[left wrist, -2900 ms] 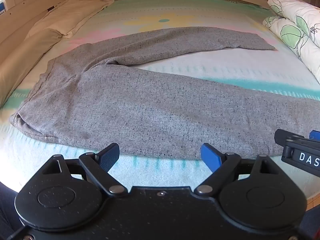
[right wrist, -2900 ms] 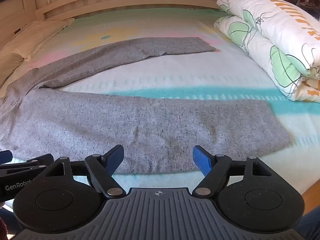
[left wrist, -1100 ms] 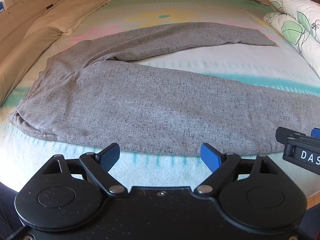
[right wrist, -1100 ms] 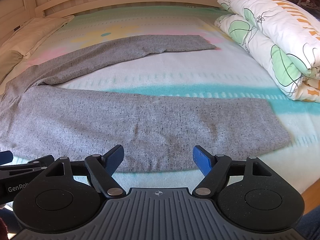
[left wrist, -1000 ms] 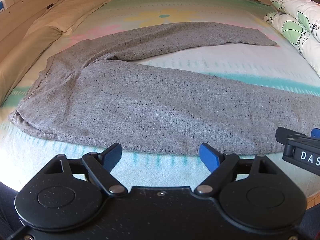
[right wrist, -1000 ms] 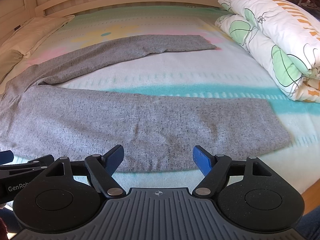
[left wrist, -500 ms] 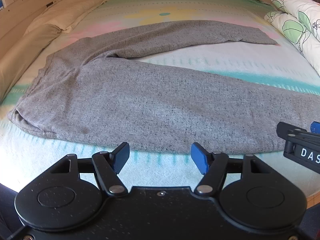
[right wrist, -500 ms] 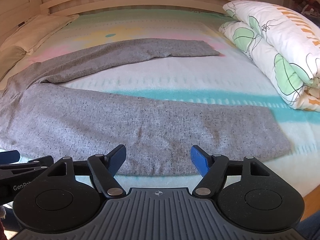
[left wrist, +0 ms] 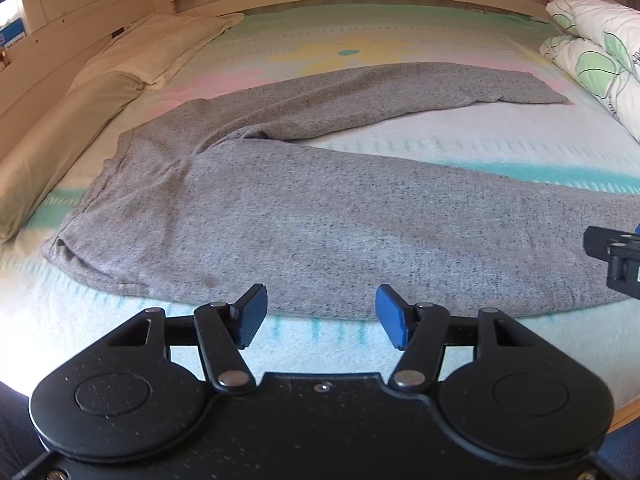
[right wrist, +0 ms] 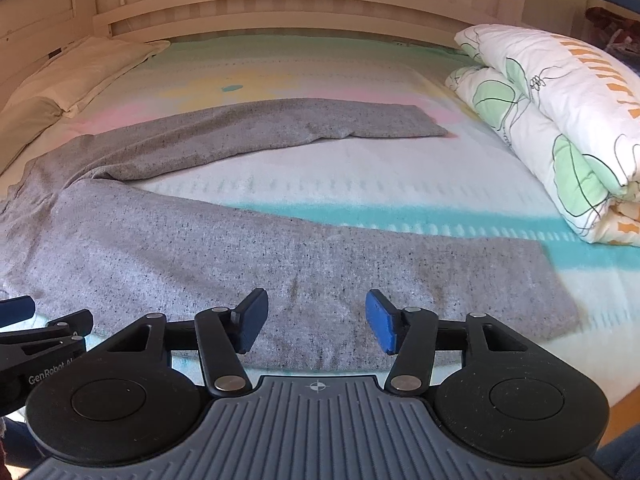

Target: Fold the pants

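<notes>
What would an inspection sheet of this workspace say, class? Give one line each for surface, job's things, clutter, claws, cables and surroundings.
Surface: bed sheet, pastel stripes with a flower print, mostly bare beyond the garment.
Job's things: grey pants lie flat and unfolded, waist at the left, legs spread apart toward the right.
Clutter: folded quilt at the right edge; cream pillows at the left.
Claws: left claw and right claw hover at the near leg's front edge; their jaws have just been closing but are open, with nothing gripped.
Cables: nothing seen.
Surroundings: slatted wooden headboard behind the bed.
</notes>
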